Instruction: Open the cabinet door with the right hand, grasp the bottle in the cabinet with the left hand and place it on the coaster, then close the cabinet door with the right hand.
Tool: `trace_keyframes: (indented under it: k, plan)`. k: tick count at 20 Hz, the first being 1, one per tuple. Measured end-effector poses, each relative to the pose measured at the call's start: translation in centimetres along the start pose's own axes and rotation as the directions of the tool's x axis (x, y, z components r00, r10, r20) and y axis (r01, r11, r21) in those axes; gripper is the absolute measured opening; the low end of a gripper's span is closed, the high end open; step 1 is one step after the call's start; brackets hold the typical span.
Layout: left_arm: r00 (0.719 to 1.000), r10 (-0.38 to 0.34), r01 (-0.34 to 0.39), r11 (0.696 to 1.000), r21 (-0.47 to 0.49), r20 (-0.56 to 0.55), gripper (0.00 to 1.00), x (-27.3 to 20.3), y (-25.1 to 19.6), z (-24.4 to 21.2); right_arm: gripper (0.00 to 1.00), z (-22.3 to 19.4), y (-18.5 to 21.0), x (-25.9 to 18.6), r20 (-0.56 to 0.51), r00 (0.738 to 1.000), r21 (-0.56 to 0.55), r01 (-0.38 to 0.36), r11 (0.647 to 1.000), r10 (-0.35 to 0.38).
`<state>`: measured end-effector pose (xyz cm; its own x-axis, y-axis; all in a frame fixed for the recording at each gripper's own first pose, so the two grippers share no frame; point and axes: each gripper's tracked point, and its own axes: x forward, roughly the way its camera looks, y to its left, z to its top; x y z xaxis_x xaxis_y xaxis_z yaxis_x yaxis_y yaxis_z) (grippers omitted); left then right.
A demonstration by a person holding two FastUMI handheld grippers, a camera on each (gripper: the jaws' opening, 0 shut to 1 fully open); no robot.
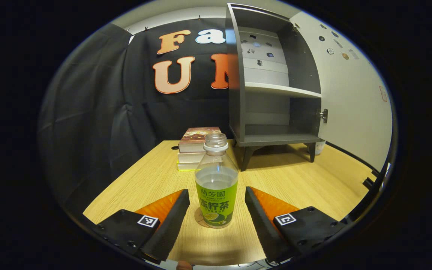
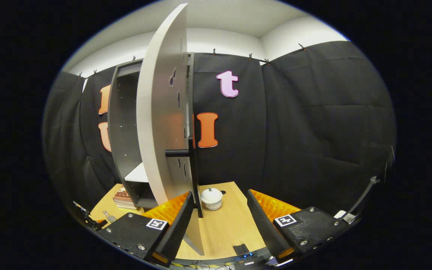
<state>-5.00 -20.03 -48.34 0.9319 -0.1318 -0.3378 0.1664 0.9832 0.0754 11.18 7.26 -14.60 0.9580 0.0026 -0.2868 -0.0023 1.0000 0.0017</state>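
Bottle [image 1: 216,187] upright on the coaster [image 1: 200,218], between the left gripper [image 1: 217,208]'s spread fingers, untouched. We judge a careless retreat could tip it. Right gripper [image 2: 219,214], fingers spread, sits at the open door [image 2: 161,127]; the handle [image 2: 177,152] could slip free while closing.

cabinet door [image 2: 159,127] ajar, blocking cabinet [image 1: 272,78] approach
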Motion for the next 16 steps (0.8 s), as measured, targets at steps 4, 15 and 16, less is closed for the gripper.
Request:
trace_keyframes:
  k: [4,15,16]
  plan:
    - [0.999,-0.036,0.037,0.999,-0.022,0.020,0.97,-3.5,0.4,3.4,0.96,0.1,0.8,0.2,0.000,0.998,-0.039,-0.069,0.997,0.069]
    - [0.994,-0.017,0.025,0.997,-0.069,0.110,0.95,-10.9,8.0,15.7,0.86,0.0,8.4,1.1,0.024,0.962,-0.026,-0.272,0.962,0.272]
    - [0.993,-0.010,0.018,0.997,-0.070,0.115,0.96,-11.5,8.7,16.7,0.86,0.0,8.9,1.4,0.025,0.959,-0.023,-0.281,0.959,0.282]
